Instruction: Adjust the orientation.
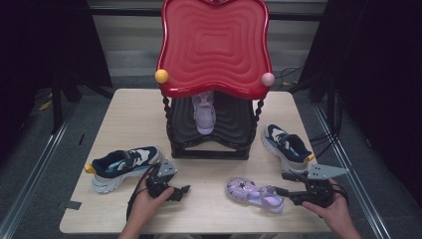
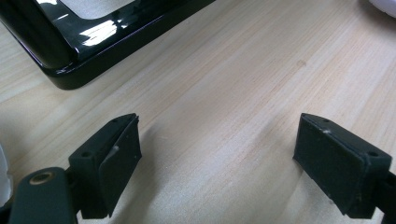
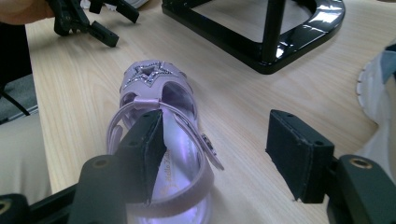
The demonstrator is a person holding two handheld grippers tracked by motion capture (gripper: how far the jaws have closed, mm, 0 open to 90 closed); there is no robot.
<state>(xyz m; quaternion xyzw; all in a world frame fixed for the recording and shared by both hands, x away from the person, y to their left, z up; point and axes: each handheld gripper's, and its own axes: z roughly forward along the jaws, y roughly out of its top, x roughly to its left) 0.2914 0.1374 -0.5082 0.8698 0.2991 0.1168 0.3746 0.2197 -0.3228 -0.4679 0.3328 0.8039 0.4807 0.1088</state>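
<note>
Purple sandal lies on its sole on the table, front right, toe with the star pointing left toward the left gripper. Its mate already sits on the lower shelf of the red-and-black rack, so my read is this one goes there too.

Right gripper is at the heel end, jaws partly open. One pad is inside the heel cup over the strap, the other out over bare table, clear of the shoe. Not clamped on anything yet.

Risks as I see them:
- Closing from here probably catches only the thin heel strap or one soft sidewall. The sandal would likely hang toe-down and swing, or slip out on the lift.
- The strap may fold under the pad, giving a weak pinch.
- The outer pad sits low; it could drag on the wood and shove the sandal sideways.
- Blue-and-white sneaker sits just beside the right hand, so it's easy to bump on the way up.

Left gripper jaws stand wide open over bare table, holding nothing, with another sneaker near it.
</note>
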